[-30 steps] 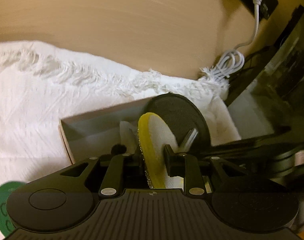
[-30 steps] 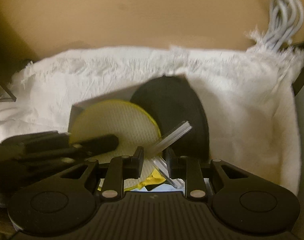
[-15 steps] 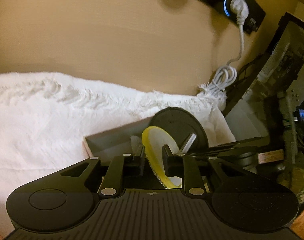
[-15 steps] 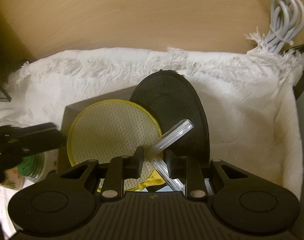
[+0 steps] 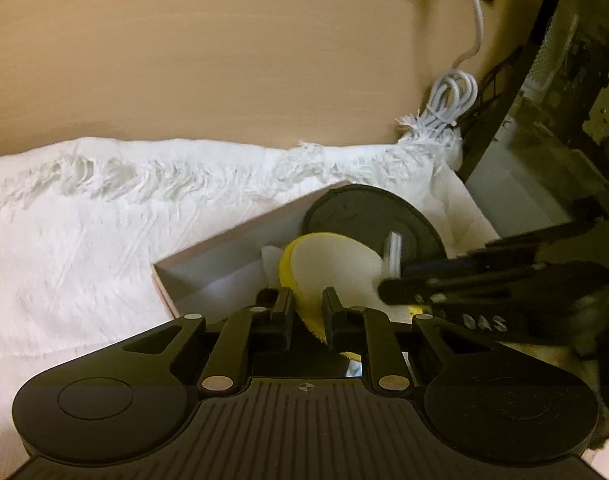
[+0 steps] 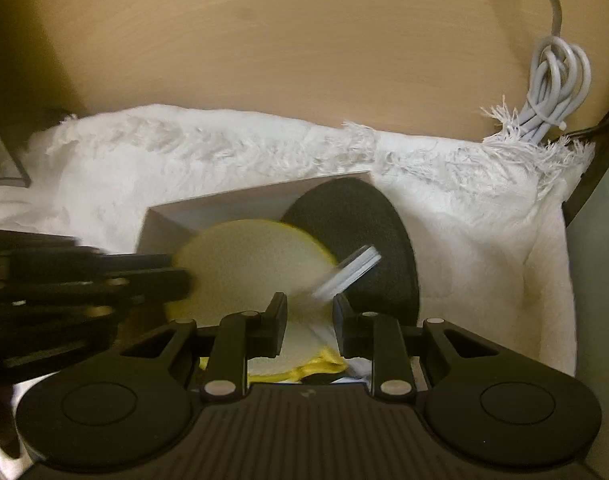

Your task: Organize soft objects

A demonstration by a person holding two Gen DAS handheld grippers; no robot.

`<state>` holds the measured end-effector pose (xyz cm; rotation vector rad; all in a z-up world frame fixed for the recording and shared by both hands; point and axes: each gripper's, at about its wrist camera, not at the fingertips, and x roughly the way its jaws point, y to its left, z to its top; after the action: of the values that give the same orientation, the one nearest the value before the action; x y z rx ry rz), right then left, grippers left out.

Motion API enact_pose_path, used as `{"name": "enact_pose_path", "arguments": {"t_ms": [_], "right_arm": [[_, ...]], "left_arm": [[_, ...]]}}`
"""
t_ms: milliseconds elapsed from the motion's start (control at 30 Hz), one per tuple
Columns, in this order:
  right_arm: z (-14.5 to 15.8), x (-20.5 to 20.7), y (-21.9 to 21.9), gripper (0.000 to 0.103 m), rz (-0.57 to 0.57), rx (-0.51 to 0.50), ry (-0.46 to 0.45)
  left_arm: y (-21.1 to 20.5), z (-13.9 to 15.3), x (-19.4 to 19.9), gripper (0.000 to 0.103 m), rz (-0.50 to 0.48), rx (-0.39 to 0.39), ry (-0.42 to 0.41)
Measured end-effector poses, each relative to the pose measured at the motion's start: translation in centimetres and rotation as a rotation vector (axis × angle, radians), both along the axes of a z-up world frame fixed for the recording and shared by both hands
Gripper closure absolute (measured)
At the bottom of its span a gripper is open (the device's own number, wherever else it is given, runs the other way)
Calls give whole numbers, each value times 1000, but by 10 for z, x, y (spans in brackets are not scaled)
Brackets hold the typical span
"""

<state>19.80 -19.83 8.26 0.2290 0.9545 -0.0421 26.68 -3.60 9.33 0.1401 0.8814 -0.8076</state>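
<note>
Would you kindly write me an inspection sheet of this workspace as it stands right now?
Surface: white fringed cloth over a tan wooden tabletop.
Job's things: round yellow-rimmed white mesh pad and round black foam pad, both on edge in an open shallow cardboard box.
Clutter: clear plastic strip leaning against the black pad.
Grippers: left gripper shut on the yellow-rimmed pad's edge; right gripper open, fingers either side of the clear strip's base.
Cables: coiled white power cable at the cloth's far right corner.
Surroundings: dark framed panel at the right.
</note>
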Motion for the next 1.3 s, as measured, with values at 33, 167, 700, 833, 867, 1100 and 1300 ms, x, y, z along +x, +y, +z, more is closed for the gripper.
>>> {"name": "enact_pose_path", "arguments": {"t_ms": [33, 167, 700, 833, 867, 1100, 1300], "right_arm": [[-1, -2, 0, 78, 0, 5, 2], [-12, -3, 0, 77, -28, 10, 40], [-25, 5, 15, 60, -85, -113, 20], [-12, -7, 10, 51, -45, -140, -49], [-7, -11, 10, 50, -35, -145, -72], [30, -55, 21, 33, 106, -148, -289], [33, -96, 43, 29, 290, -117, -345]], "left_arm": [[-2, 0, 1, 84, -3, 10, -11], [-10, -3, 1, 84, -33, 53, -37], [-7, -3, -11, 76, 26, -6, -109], [15, 17, -41, 76, 133, -70, -219], [23, 22, -50, 76, 176, -98, -235], [72, 30, -128, 76, 361, -61, -287], [111, -4, -192, 76, 471, 164, -197]]}}
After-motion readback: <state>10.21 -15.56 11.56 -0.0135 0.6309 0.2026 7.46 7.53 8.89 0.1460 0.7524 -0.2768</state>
